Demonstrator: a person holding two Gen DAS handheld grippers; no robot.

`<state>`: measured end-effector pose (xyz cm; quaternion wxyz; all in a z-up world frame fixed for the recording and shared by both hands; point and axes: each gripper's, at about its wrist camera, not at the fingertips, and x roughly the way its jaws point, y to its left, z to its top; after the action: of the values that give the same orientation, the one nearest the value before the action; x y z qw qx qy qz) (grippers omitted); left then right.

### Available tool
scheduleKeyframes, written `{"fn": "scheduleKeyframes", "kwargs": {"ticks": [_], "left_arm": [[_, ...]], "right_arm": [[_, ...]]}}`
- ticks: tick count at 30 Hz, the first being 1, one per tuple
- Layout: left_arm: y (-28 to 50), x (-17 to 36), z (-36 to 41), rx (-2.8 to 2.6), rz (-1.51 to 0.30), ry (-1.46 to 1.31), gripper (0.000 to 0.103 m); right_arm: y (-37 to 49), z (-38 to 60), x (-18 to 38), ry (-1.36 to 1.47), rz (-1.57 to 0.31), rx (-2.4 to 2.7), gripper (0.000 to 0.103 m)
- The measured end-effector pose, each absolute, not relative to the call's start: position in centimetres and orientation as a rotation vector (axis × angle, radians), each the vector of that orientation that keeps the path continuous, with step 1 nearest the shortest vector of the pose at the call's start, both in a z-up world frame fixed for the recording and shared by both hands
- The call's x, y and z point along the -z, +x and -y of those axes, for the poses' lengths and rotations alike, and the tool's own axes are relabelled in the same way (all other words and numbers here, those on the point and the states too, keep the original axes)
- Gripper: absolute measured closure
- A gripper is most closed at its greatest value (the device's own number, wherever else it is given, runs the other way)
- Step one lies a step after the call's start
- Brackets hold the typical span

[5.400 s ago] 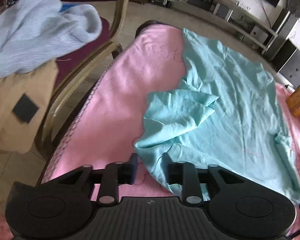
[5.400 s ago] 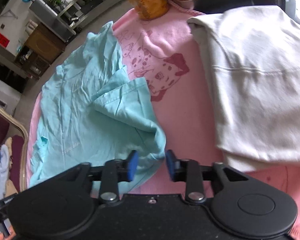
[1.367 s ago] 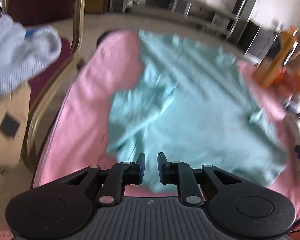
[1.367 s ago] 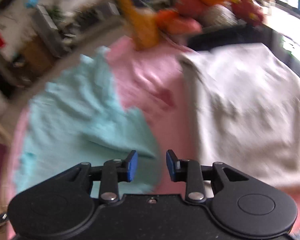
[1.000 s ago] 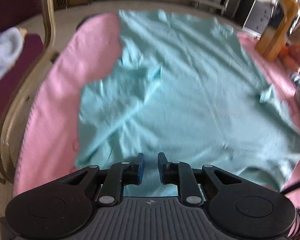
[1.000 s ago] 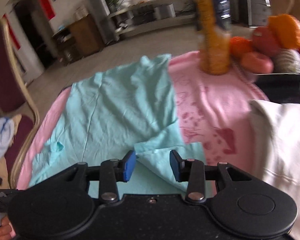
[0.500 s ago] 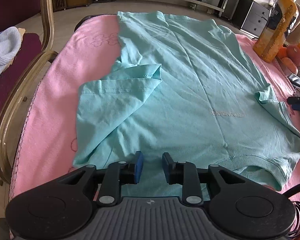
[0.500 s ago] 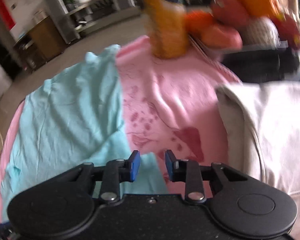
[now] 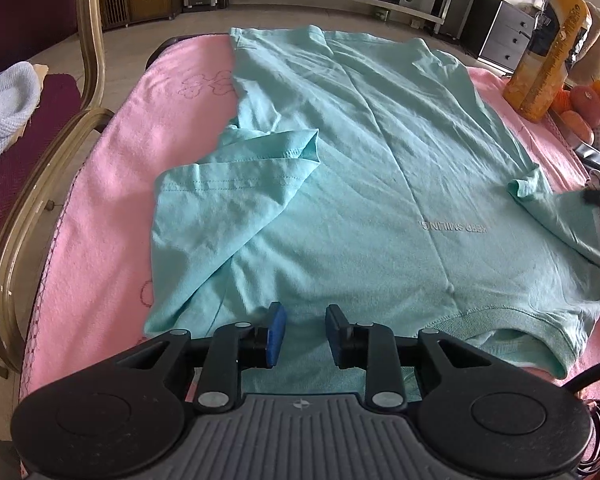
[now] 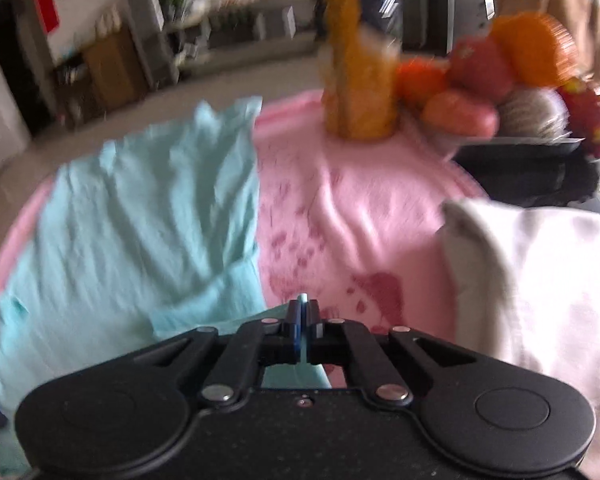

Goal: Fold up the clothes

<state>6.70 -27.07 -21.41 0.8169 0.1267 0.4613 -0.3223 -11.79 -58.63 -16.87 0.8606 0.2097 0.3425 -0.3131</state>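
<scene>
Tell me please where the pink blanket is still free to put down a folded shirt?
Free: the pink blanket strip between the teal T-shirt and the chair frame. Crowded: the opposite side, with juice bottle, fruit and white garment.

We see the T-shirt [image 9: 380, 184] spread flat on the blanket [image 9: 108, 208] covering the surface, its left sleeve folded inward over the body. A chair [image 9: 88, 60] stands left of the surface, the bottle [image 9: 548, 48] at the far right with fruit [image 10: 480, 92] beside it, and a folded garment [image 10: 540, 280] lies right of the T-shirt.
</scene>
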Motion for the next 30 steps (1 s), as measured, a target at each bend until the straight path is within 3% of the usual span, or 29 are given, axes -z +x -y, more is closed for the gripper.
{"fn": "scheduleKeyframes", "kwargs": {"ticks": [4, 9, 14, 17, 18, 25, 30], "left_arm": [[6.3, 21.4, 27.1, 0.682, -0.971, 0.279, 0.075], [5.5, 21.5, 27.7, 0.676, -0.931, 0.332, 0.075], [5.5, 21.4, 27.5, 0.675, -0.926, 0.328, 0.074], [5.5, 20.8, 26.9, 0.665, -0.919, 0.292, 0.075], [5.4, 20.4, 26.6, 0.664, -0.911, 0.274, 0.075], [4.4, 18.2, 24.4, 0.663, -0.85, 0.206, 0.076], [4.6, 20.3, 25.9, 0.7, -0.878, 0.223, 0.082]], "right_arm": [[-15.9, 57.5, 13.5, 0.354, -0.577, 0.904, 0.101], [-17.1, 60.4, 17.0, 0.438, -0.746, 1.059, 0.101], [-15.7, 59.6, 17.1, 0.35, -0.824, 1.07, 0.098], [-16.5, 58.7, 16.4, 0.335, -0.821, 1.059, 0.073], [-16.8, 58.3, 16.2, 0.342, -0.804, 1.051, 0.071], [-17.3, 55.2, 15.1, 0.479, -0.7, 0.662, 0.07], [-12.5, 53.2, 17.3, 0.465, -0.784, 0.454, 0.072]]}}
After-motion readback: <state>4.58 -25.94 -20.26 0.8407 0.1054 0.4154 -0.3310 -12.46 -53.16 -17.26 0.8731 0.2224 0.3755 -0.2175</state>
